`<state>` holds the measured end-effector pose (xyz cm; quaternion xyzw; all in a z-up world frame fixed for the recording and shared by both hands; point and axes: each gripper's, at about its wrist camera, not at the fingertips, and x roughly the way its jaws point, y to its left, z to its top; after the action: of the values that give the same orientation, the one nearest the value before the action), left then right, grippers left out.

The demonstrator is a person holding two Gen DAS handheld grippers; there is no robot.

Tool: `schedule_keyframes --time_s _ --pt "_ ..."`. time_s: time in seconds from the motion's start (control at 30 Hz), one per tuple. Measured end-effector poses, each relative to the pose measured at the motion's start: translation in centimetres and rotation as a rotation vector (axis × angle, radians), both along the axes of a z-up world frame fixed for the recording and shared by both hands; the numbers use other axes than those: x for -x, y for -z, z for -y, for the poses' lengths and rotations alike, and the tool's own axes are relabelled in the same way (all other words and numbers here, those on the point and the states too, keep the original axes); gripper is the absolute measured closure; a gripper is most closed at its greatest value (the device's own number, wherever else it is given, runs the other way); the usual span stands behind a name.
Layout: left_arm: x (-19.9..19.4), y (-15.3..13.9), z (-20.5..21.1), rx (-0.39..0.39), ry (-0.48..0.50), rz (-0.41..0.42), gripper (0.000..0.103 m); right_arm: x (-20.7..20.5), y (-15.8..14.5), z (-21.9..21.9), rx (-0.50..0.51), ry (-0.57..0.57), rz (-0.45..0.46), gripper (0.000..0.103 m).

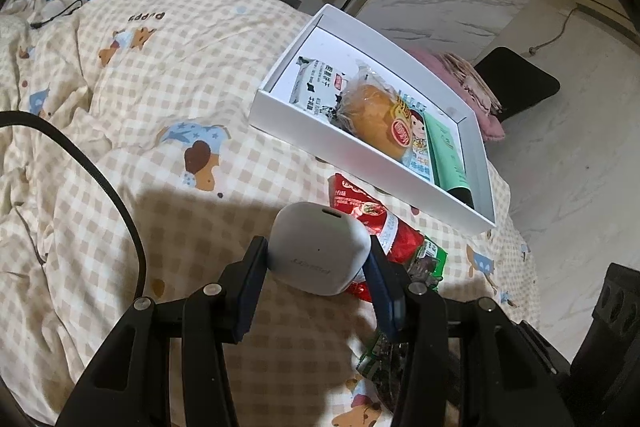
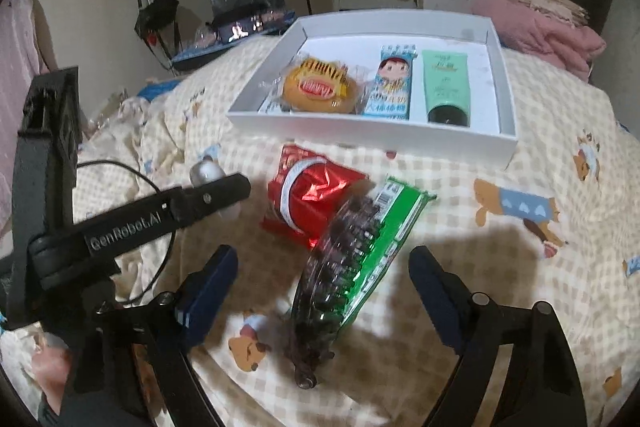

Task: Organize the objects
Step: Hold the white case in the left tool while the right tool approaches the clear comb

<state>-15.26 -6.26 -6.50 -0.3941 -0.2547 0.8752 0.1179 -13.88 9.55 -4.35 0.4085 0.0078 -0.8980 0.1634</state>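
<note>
- Right now my left fingers [image 1: 318,259] are closed on a small rounded white plastic earbud case [image 1: 318,249], lifted above the bed and short of the box.
- My right fingers [image 2: 324,291] stand wide open and hold nothing; they hover over a dark purple plastic hair claw clip [image 2: 332,279], which lies between them but which the pads do not touch.
- A shallow white cardboard box [image 2: 372,133] sits on the checked cream quilt with cartoon bears [image 1: 160,75] that covers the bed.
- Already inside the box, side by side: a round golden cake in a clear wrapper [image 2: 320,89], a slim light blue snack packet with a cartoon child [image 2: 390,85], and a mint green squeeze tube with a black cap [image 2: 446,87]. From the left view a white printed packet [image 1: 316,83] lies under the cake.
- Waiting on the quilt, just in front of the box: a shiny red foil snack packet [image 2: 312,195] and a green foil packet [image 2: 380,239], with the claw clip resting partly on the green one.
- My judgement: roughly half done, with four things boxed and the earbud case, clip and two packets still to go in.
</note>
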Motion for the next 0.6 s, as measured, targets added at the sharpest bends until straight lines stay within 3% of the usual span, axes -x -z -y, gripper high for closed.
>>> schedule_keyframes --time_s 0.13,0.3,0.43,0.5,0.53,0.6 --pt "0.0 -0.1 -0.4 0.017 0.020 0.000 0.052 -0.2 0.4 1.2 -0.059 -0.040 0.019 0.014" --pt "-0.7 -1.1 -2.2 0.133 0.052 -0.053 0.052 0.2 2.2 2.4 -0.150 -0.077 0.095 0.015" --pt "-0.6 -1.1 -2.2 0.135 0.058 -0.052 0.052 0.6 2.7 1.8 -0.172 -0.040 0.119 0.051" --pt "-0.5 -1.0 -1.8 0.121 0.051 -0.045 0.052 0.7 2.8 1.3 -0.170 -0.025 0.125 0.060" --pt "-0.5 -0.9 -1.7 0.115 0.048 -0.043 0.052 0.7 2.6 1.0 -0.158 -0.019 0.122 0.069" --pt "-0.4 -0.8 -1.4 0.105 0.044 -0.038 0.052 0.6 2.1 0.7 -0.158 -0.030 0.105 0.069"
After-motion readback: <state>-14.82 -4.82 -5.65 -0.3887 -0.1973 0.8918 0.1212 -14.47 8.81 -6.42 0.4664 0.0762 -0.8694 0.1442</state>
